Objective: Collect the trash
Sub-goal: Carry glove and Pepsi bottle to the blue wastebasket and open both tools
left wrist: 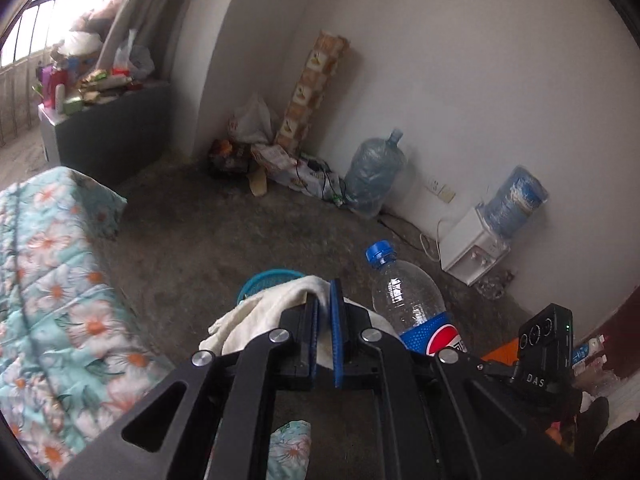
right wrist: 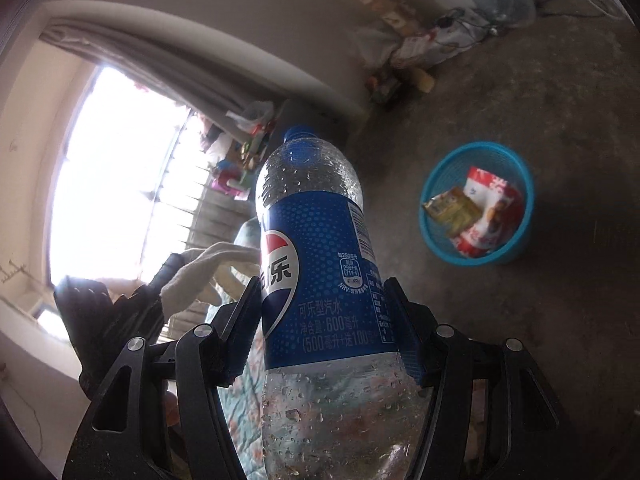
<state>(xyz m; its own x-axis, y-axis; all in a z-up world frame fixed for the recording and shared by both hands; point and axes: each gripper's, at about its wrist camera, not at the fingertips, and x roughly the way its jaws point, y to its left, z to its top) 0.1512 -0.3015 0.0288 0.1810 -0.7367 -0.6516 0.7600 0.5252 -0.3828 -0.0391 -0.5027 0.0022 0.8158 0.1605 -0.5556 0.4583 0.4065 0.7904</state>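
Daylight floods from barred window [right wrist: 120, 184], blown out to white glare. Floor [left wrist: 192, 232] dim, grey. Fisheye bends walls, darkens corners. Far clutter and water jug [left wrist: 374, 174] smeared by motion blur; near bottle [right wrist: 320, 264] sharp.

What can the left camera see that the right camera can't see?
Only the left wrist view shows the water dispenser by the wall and the flowery bedspread.

Only the right wrist view shows the snack wrappers lying inside the basket, and the window big and bright.

Both show the empty Pepsi bottle pinched in the right gripper, the white cloth pinched in the left gripper, and the blue basket on the floor.
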